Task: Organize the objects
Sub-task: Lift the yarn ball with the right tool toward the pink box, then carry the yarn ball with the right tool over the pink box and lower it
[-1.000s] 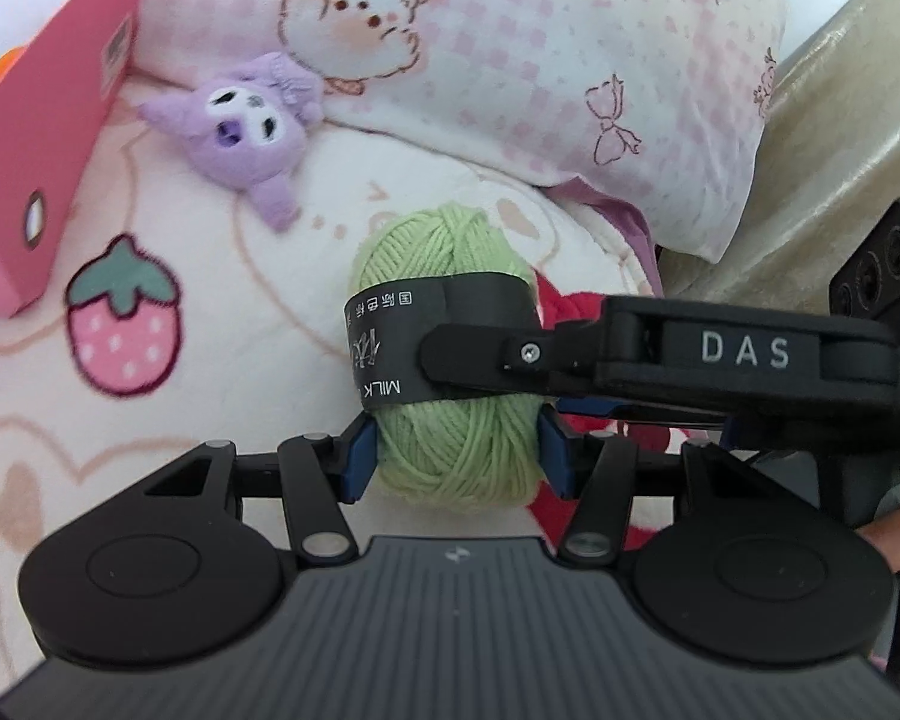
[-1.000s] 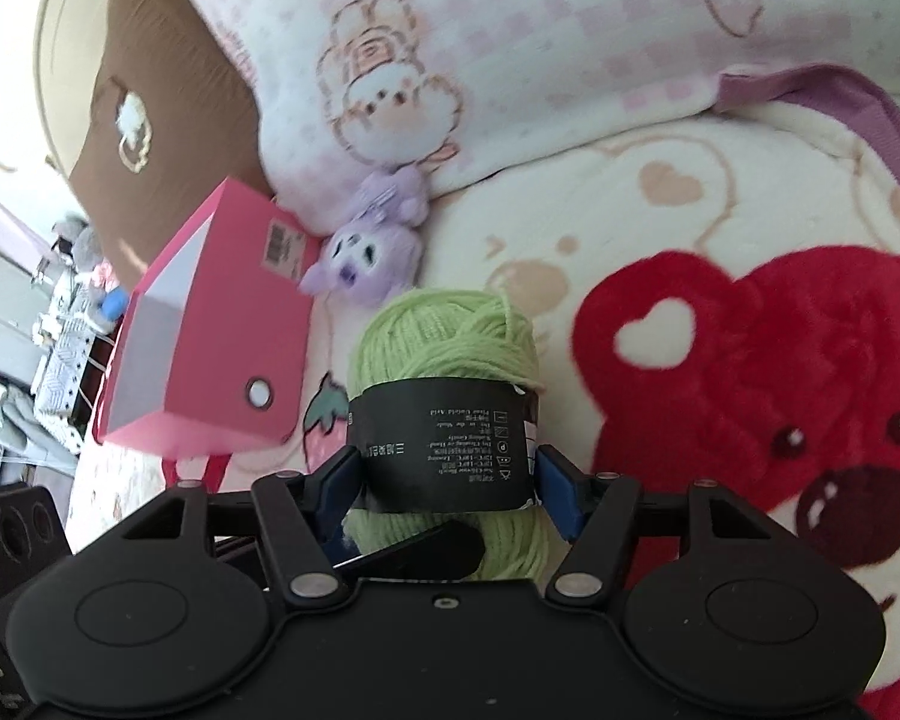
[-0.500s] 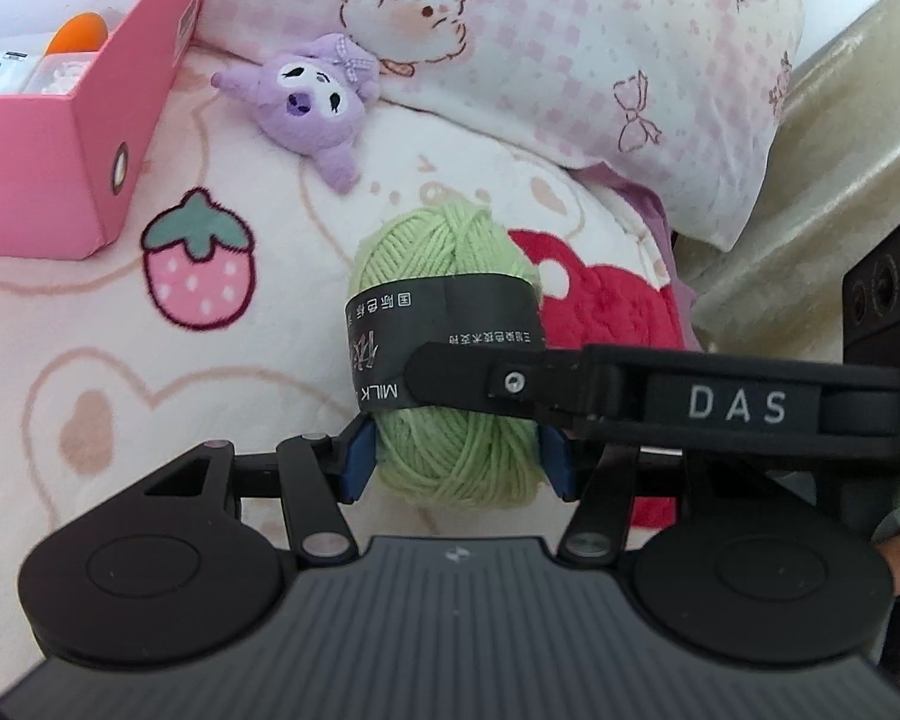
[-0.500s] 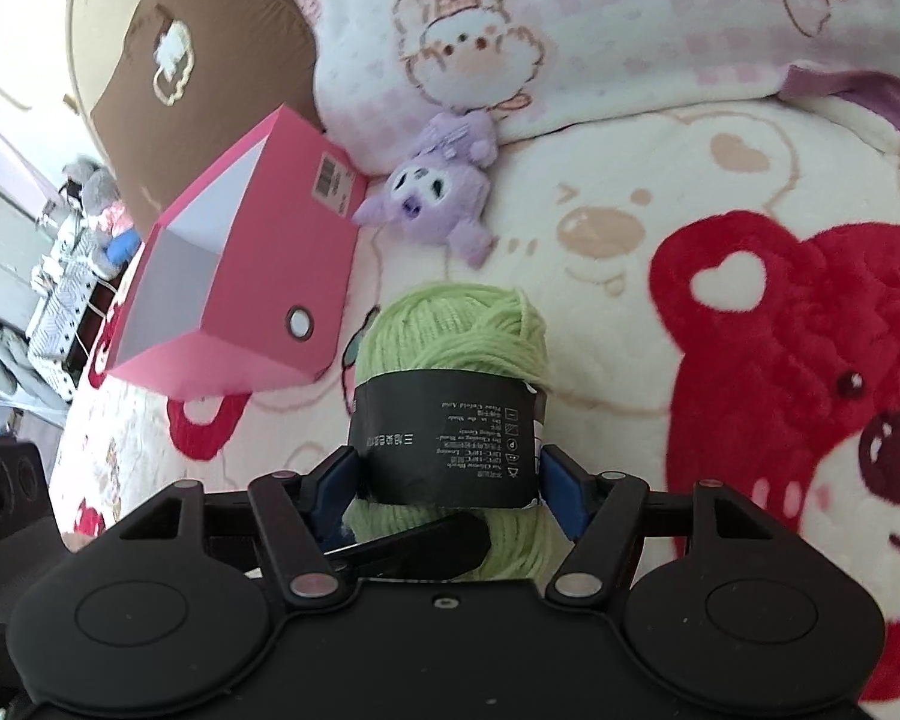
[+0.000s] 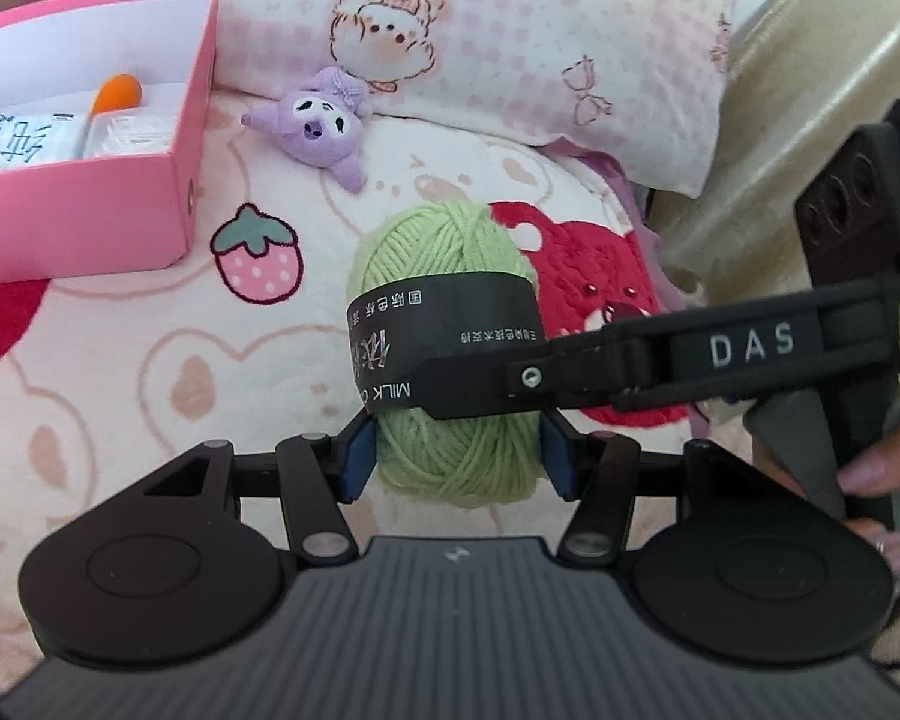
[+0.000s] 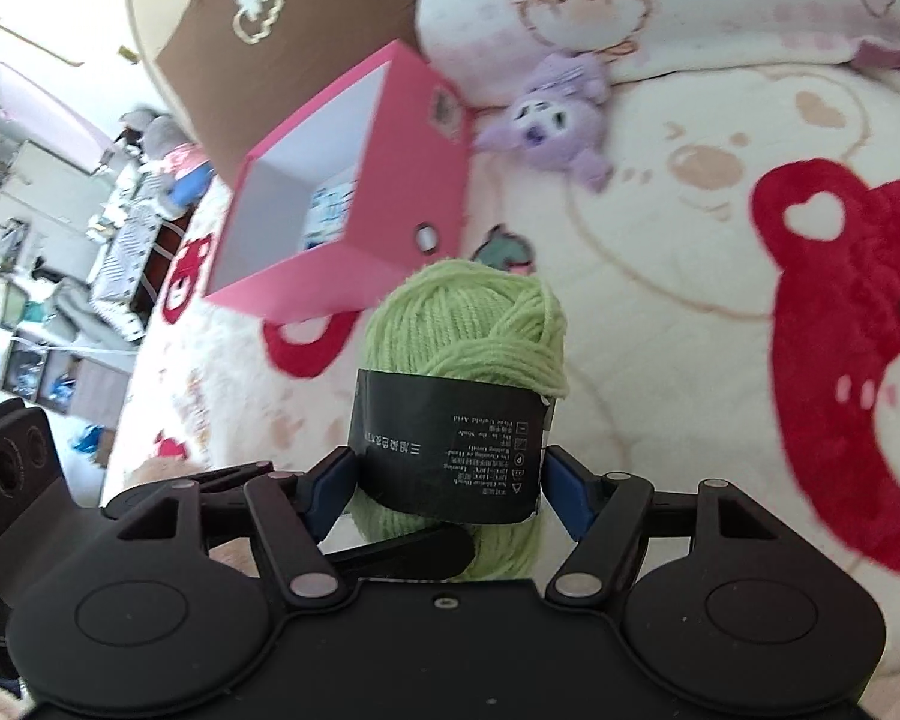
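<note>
Both hand-held grippers clamp one green yarn ball (image 5: pixel 450 360) at the centre of each frame: the left hand-held gripper (image 5: pixel 455 457) grips its lower end, while the right hand-held gripper (image 6: pixel 444 489), jaws just widening, presses its black label. Upper left, a pink box (image 5: pixel 84 216) sits on the bed (image 5: pixel 120 372).

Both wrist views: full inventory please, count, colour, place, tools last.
yarn ball: 1, light green with black label band, held up between both tools
storage box: 1, pink, open, on the blanket left of the yarn
items in box: several, white packs and one orange-tipped, inside the box
plush toy: 1, purple, on the blanket against the pillow
pillow: 1, pink check, behind the plush
blanket: 1, cream with strawberry and red bear prints, underneath
left tool: 1, black, blue pads pressing the yarn
right tool: 1, black, jaws just opening, pads around the label
</note>
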### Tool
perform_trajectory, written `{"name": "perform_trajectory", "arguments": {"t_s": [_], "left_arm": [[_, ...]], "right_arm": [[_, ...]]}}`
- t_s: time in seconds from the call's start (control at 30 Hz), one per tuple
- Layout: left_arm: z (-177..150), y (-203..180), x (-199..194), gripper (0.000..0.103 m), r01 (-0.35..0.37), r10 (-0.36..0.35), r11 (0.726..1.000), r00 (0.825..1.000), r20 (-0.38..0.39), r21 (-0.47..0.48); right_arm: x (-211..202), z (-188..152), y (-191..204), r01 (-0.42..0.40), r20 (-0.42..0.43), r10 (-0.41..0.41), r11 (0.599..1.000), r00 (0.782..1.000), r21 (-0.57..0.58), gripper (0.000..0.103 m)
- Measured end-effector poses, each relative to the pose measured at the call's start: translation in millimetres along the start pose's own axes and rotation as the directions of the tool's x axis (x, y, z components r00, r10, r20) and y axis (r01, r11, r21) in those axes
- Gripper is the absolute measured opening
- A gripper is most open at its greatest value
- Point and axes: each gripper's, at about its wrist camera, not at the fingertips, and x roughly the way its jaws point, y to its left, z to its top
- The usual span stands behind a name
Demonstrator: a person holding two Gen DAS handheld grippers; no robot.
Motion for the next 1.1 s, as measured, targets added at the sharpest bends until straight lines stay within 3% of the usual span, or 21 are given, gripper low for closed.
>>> {"name": "perform_trajectory", "arguments": {"t_s": [0.4,0.9,1.1], "left_arm": [[-3.6,14.8,-42.9,0.055,-0.037,0.036,0.999,0.998,-0.047,-0.013],[11.3,49.5,-96.0,0.055,-0.095,0.097,0.995,0.994,0.056,-0.035],[12.0,62.0,-112.4,0.055,-0.100,0.104,0.994,0.990,0.093,-0.048]], "right_arm": [[8.9,-3.8,38.2,-0.046,-0.089,0.049,0.998,0.995,0.030,0.073],[23.6,24.4,105.9,-0.072,-0.081,0.067,0.996,0.994,-0.056,0.074],[26.3,28.9,135.5,-0.047,-0.071,0.039,0.992,0.997,-0.114,0.074]]}}
